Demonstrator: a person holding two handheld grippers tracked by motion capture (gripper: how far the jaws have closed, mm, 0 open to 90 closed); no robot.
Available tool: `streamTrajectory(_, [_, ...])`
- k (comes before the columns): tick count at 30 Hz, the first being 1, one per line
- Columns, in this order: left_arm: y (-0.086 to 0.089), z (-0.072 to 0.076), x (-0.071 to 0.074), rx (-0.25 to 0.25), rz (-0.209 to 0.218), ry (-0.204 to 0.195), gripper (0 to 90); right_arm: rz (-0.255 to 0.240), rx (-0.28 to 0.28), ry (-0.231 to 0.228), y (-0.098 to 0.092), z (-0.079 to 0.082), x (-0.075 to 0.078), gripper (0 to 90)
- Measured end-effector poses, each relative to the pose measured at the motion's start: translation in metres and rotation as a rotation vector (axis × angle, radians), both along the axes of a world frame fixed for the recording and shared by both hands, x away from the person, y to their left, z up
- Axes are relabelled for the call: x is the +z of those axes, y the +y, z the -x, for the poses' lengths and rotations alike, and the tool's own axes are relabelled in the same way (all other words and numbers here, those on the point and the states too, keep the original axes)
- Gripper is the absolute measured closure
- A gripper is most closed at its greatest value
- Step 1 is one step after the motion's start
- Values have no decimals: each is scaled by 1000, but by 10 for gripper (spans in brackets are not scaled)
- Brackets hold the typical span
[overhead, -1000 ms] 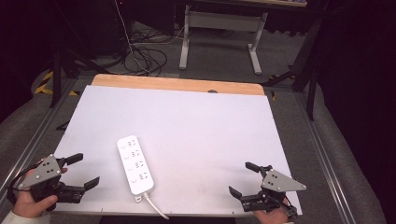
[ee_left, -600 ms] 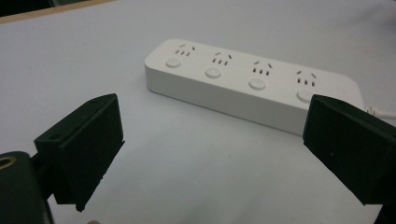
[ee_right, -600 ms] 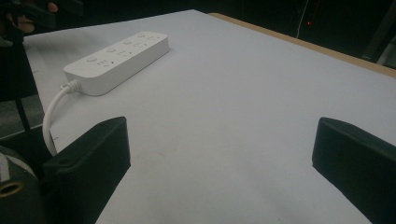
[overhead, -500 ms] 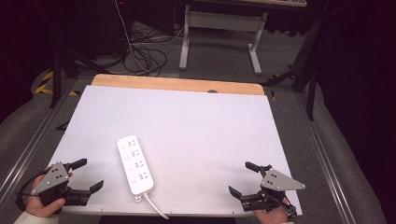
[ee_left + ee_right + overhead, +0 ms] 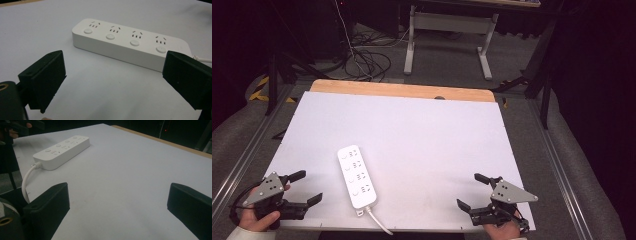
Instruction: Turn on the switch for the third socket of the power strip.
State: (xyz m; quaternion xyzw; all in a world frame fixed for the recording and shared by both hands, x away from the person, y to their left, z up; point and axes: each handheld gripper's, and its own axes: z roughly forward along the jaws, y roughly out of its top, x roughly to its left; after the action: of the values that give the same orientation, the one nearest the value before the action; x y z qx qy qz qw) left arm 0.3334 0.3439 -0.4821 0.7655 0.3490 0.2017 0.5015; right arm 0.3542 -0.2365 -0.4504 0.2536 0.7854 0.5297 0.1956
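High view first: we see a white desk (image 5: 422, 135) with a wooden strip along its far edge, and a person's two hands coming in at the bottom corners of the frame. At the lower left, the left hand (image 5: 258, 219) grips the left gripper (image 5: 307, 187), which lies low over the desk's near edge, its grey three-cornered plate facing up and its jaws spread wide, pointing toward the right of the frame. At the lower right, the right hand (image 5: 501, 231) holds the right gripper (image 5: 473, 191) the same way, its jaws likewise released and empty, pointing toward the left of the frame. Between them, nearer the left gripper, a white power strip (image 5: 356, 176) lies flat in the lower centre of the frame, its white cord (image 5: 378, 223) trailing off the near edge. In the left gripper view we look across the strip's long side (image 5: 130, 43): four sockets, each with a round button, framed between the two parted jaws and apart from both. We can read no brand or writing on it. In the right gripper view the strip (image 5: 62, 151) sits in the upper left, well beyond the open jaws.
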Motion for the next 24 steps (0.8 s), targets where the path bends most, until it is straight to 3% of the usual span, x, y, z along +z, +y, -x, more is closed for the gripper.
streamTrajectory(15, [-1,3,4,22,-32,-66,54,-2,-1,0,0,0,0,46])
streamTrajectory(24, [-1,4,6,21,3,-51,54,-3,-1,-1,0,0,0,46])
